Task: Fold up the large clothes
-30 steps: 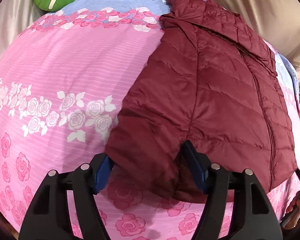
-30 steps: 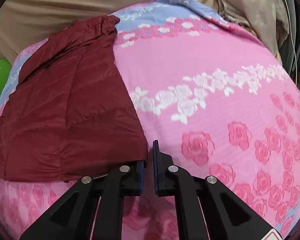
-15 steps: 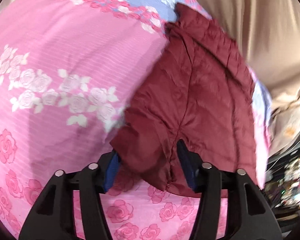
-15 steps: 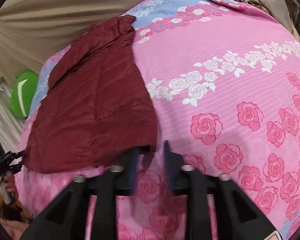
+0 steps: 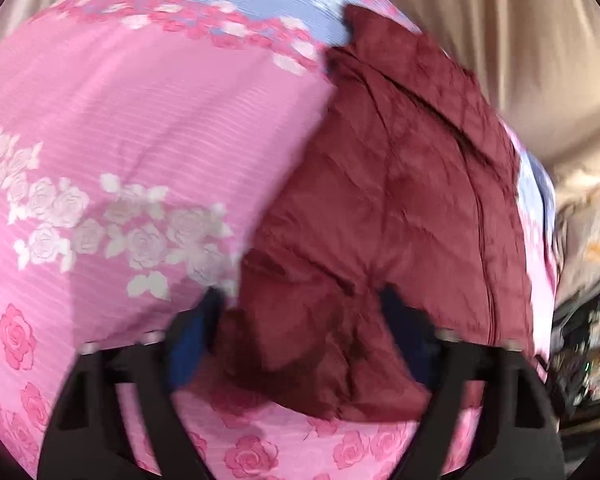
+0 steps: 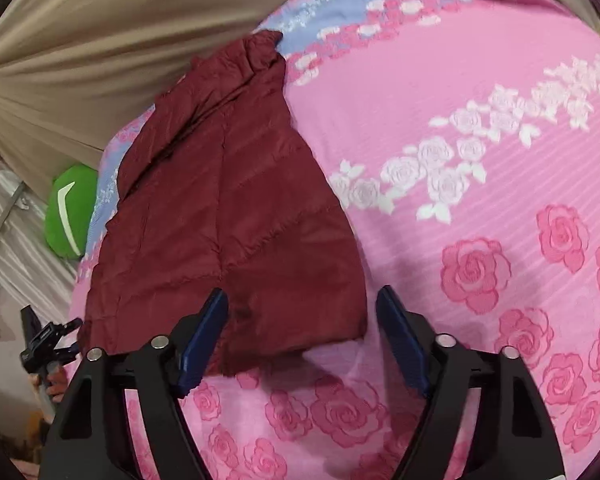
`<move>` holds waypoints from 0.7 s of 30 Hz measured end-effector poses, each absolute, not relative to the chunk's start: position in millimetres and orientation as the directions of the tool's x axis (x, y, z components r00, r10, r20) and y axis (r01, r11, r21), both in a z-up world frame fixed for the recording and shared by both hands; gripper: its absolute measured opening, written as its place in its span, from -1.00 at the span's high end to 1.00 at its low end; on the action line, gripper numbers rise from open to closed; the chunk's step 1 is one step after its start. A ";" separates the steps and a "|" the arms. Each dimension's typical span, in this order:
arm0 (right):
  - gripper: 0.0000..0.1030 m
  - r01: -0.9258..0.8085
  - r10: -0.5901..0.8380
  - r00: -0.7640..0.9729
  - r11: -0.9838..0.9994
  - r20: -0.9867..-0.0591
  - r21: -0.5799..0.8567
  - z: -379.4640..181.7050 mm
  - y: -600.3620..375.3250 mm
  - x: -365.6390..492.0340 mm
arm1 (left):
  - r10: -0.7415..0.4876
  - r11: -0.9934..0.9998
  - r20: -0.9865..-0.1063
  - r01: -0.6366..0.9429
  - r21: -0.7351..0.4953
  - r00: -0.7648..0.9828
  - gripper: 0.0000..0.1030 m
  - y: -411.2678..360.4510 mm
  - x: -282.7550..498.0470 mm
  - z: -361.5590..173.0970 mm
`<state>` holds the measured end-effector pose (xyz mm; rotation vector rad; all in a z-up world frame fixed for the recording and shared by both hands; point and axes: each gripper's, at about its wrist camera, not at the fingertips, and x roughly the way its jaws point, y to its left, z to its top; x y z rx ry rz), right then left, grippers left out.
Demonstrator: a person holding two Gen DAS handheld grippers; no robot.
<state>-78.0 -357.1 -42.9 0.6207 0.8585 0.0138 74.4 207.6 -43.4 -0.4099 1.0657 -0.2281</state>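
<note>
- A pink bedsheet [image 6: 480, 208] printed with pink and white roses is covering the whole bed, with a blue floral band [image 6: 340, 4] running along its far edge.
- A beige curtain [image 6: 100, 52] is hanging in folds behind the bed's far edge.
- A maroon quilted puffer jacket [image 6: 228, 216] is lying folded lengthwise on the sheet, its collar reaching the blue band and its hem lying at the near edge; no brand tag or writing is showing on it.
- A green cushion [image 6: 70, 212] bearing a white curved stripe is sitting off the bed's far left corner, beside the curtain; no lettering is readable.
- The left gripper [image 5: 300, 316] is blurring in its view, its blue-padded fingers [image 5: 188, 344] standing wide apart on either side of the jacket's bunched hem corner, not pinching it.
- The right gripper [image 6: 302, 312] is hovering over the hem's opposite corner, its blue pads [image 6: 204, 332] spread apart with the fabric between them unpinched.
</note>
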 end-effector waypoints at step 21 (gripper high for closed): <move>0.96 -0.300 0.338 0.939 0.897 -0.066 0.323 127.1 -331.4 -223.8 | -0.493 0.820 -0.313 0.315 -0.477 0.812 0.94 221.1 -96.8 149.8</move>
